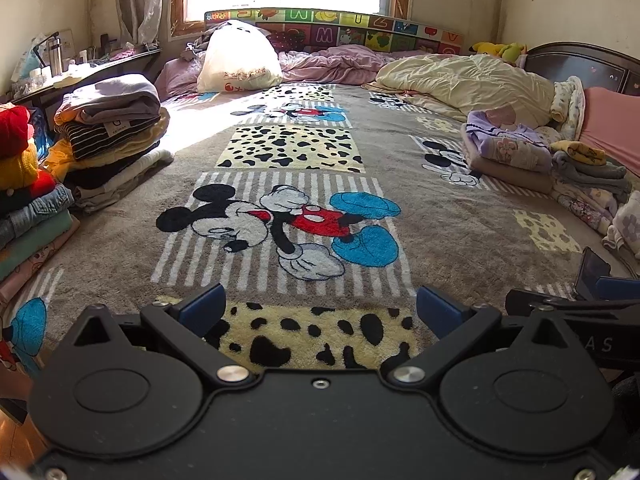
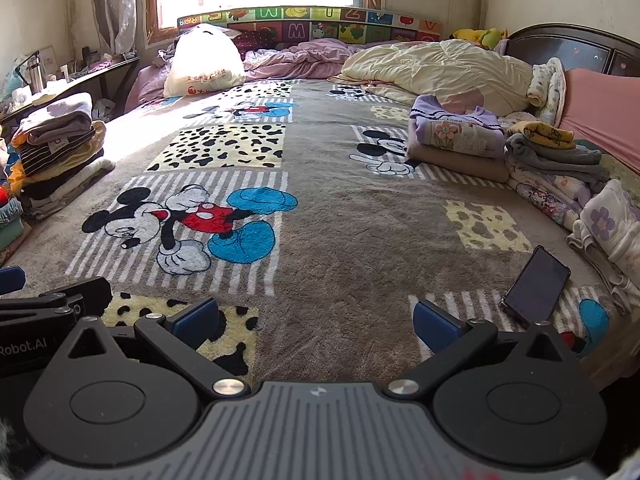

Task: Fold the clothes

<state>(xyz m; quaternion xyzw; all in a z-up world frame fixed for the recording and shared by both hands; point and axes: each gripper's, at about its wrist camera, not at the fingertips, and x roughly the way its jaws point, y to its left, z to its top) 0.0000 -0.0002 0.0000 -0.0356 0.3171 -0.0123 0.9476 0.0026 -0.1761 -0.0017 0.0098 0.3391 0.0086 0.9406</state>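
Two claws, both spread wide and empty: the left claw (image 1: 320, 306) and right claw (image 2: 316, 318) hover side by side over the near edge of the bed, each with two blue pads. One plush blanket (image 1: 400, 184) with cartoon mice and spotted squares covers the bed. Folded clothes sit in two groups: tall stacks (image 1: 108, 128) of knits and denim along the left edge, softer floral piles (image 2: 460, 140) along the right. One flat dark phone (image 2: 536, 284) lies near the right claw

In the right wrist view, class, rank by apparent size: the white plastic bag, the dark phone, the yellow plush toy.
1. White plastic bag
2. Dark phone, though it lies nearer the camera
3. Yellow plush toy
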